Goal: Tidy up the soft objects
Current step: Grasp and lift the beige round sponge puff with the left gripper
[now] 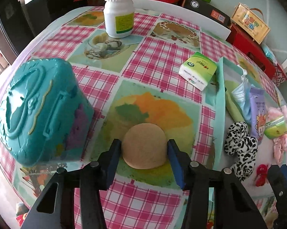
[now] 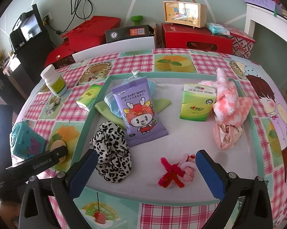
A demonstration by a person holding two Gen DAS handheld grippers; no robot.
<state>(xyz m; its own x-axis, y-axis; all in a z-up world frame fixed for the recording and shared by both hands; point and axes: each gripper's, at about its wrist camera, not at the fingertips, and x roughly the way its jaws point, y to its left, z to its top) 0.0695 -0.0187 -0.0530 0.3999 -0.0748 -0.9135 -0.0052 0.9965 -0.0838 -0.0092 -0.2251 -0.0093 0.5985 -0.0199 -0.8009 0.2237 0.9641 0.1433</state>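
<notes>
L tongs (image 1: 144, 148) straddle the tan sponge puff (image 1: 144, 146) on the table (image 1: 158, 64), just left of the tray (image 1: 220, 103); pads right at its edges, can't tell if pressing yet. Looks like a pick for the tray w/ the other softs. R tongs (image 2: 146, 168) released, parked over tray by the red yarn bit (image 2: 174, 171) + leopard scrunchie (image 2: 113, 148).

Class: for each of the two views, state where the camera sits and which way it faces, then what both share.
Left wrist: on the left gripper, facing down at a tan puff between its fingers; the right gripper's finger shows at the edge.
Right wrist: on the right gripper, facing down over the tray; the left gripper shows at left.
Shared: puff, teal box, white bottle, tray.
</notes>
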